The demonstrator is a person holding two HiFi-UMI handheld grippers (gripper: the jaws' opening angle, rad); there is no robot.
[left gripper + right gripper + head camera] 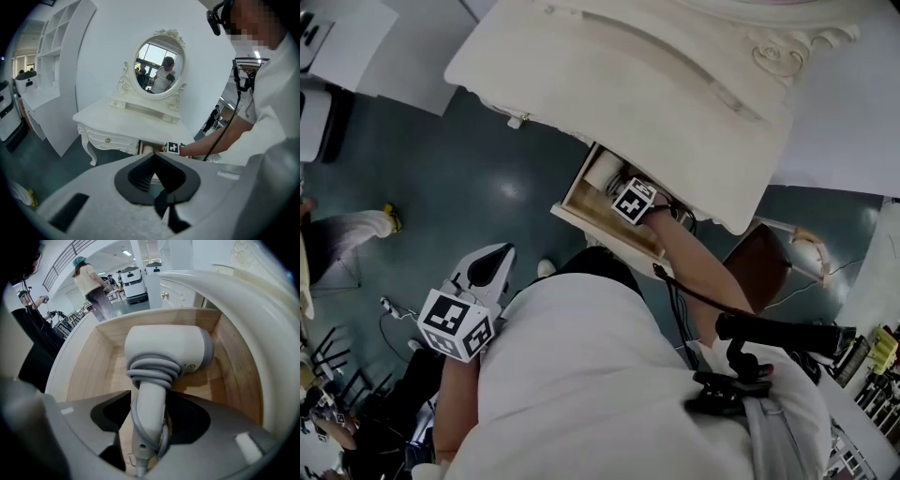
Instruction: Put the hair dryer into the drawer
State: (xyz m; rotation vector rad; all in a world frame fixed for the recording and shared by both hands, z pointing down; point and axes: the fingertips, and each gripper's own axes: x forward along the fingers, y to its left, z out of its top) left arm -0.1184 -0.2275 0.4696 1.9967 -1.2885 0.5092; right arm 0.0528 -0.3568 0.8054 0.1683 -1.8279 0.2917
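Observation:
The white hair dryer [168, 350] lies in the open wooden drawer [234, 362] of the white dressing table [628, 75], with its grey cord wound round the handle. My right gripper [147, 413] points steeply down into the drawer [600, 220]. Its jaws stand wide to either side of the handle, with a gap showing on the left. In the head view its marker cube [634, 201] sits over the drawer beside the dryer [605, 172]. My left gripper [492, 262] hangs low at the left, away from the table. It [152, 154] is shut and holds nothing.
The dressing table [126, 124] carries an oval mirror [159, 63] and stands against a white wall. A white shelf unit [51, 70] is to its left. Another person's leg and shoe [356, 230] show at the left on the teal floor. A brown seat [759, 267] is at the right.

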